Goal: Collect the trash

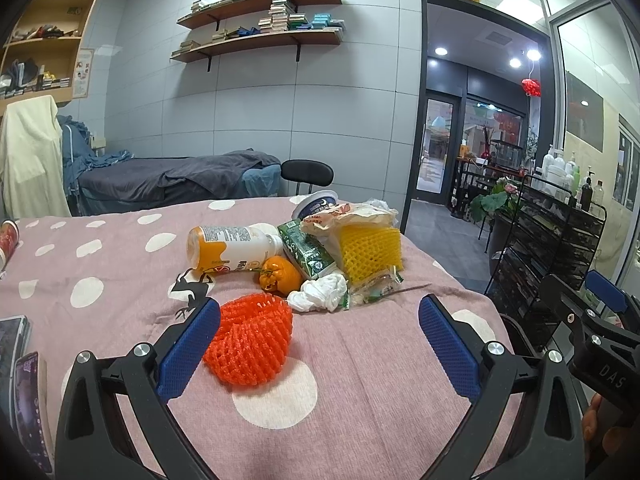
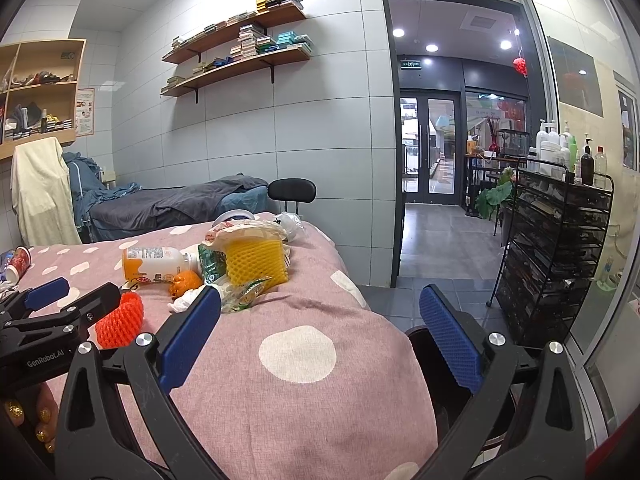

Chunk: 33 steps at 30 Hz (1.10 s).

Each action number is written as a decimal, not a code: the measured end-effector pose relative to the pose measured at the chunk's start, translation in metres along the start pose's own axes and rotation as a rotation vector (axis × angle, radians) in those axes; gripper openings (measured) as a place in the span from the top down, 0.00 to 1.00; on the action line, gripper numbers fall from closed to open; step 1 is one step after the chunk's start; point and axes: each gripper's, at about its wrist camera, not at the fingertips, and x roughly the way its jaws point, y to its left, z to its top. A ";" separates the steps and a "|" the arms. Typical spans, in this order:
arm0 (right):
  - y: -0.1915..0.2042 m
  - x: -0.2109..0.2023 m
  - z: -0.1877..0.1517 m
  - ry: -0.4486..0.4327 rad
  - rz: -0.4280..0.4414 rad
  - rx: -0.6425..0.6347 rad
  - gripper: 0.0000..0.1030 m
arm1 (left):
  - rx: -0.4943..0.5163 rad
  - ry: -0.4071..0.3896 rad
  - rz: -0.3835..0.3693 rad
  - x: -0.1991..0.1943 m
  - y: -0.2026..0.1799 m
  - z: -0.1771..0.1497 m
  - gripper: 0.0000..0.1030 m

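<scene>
On the spotted pink cloth (image 1: 360,360) we saw the trash heaped together: orange foam net (image 1: 250,340) nearest, crumpled tissue (image 1: 320,292), orange fruit (image 1: 280,274), bottle (image 1: 232,248), green carton (image 1: 308,252) and yellow foam net (image 1: 370,250) behind. Left gripper (image 1: 320,344) and right gripper (image 2: 320,344) both stood spread wide, holding nothing. We judged that the light net could slip or drag its neighbours. Phones (image 1: 24,392) lay at the left edge; a dark bin (image 2: 424,344) appeared to wait beside the table.

Both views are bright and evenly lit; ceiling spotlights (image 2: 432,47) glare at one o'clock. Shadows are soft. Fisheye bending curves the walls, with black vignetted corners.
</scene>
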 end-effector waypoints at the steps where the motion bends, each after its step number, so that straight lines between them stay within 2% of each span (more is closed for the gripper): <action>1: 0.000 0.000 0.000 0.000 0.001 0.000 0.04 | 0.000 0.000 0.000 0.000 0.000 0.000 0.06; 28: -0.001 0.001 -0.002 0.002 0.001 0.002 0.04 | -0.002 0.004 0.000 0.001 0.000 -0.001 0.06; 33: -0.001 0.005 -0.003 0.023 0.005 -0.001 0.04 | -0.005 0.032 -0.008 0.005 0.001 -0.007 0.06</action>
